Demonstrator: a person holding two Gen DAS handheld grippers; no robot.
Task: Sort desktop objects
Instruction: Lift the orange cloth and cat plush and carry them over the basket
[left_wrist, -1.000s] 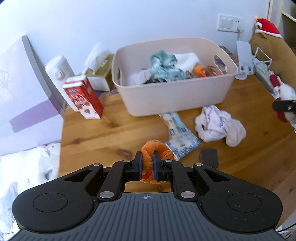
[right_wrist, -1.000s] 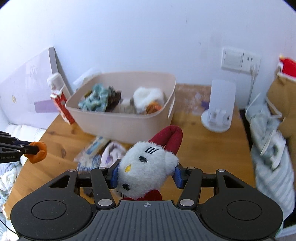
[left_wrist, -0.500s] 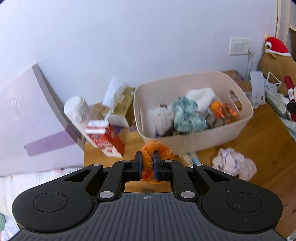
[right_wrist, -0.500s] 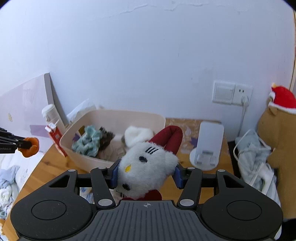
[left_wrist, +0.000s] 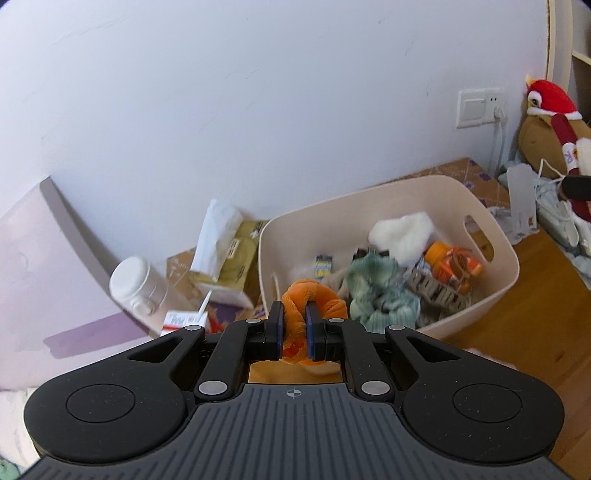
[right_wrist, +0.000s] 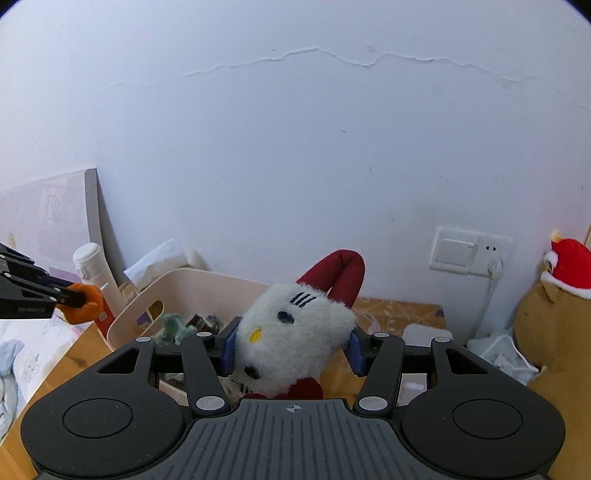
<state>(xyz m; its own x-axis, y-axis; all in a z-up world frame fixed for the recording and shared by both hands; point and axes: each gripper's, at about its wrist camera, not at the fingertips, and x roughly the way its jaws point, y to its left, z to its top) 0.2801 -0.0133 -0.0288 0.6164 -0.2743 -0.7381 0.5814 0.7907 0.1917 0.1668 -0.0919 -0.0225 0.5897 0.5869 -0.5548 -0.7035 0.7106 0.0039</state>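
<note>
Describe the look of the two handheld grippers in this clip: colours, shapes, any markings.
Both match: the left gripper and right gripper have a ribbed dark grey body with a small crosshair mark, two rounded black lobes with circular recesses, black linkage arms with silver pins, and blue pads on black fingers. Faint lettering shows on the left gripper's side, unreadable. No hands, sleeves or cables show.

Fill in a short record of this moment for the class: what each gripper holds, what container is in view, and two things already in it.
left gripper: shut on the orange scrunchie
right gripper: shut on the white plush cat
container: beige basket on the wooden desk
in basket: green scrunchie; orange bottle
</note>
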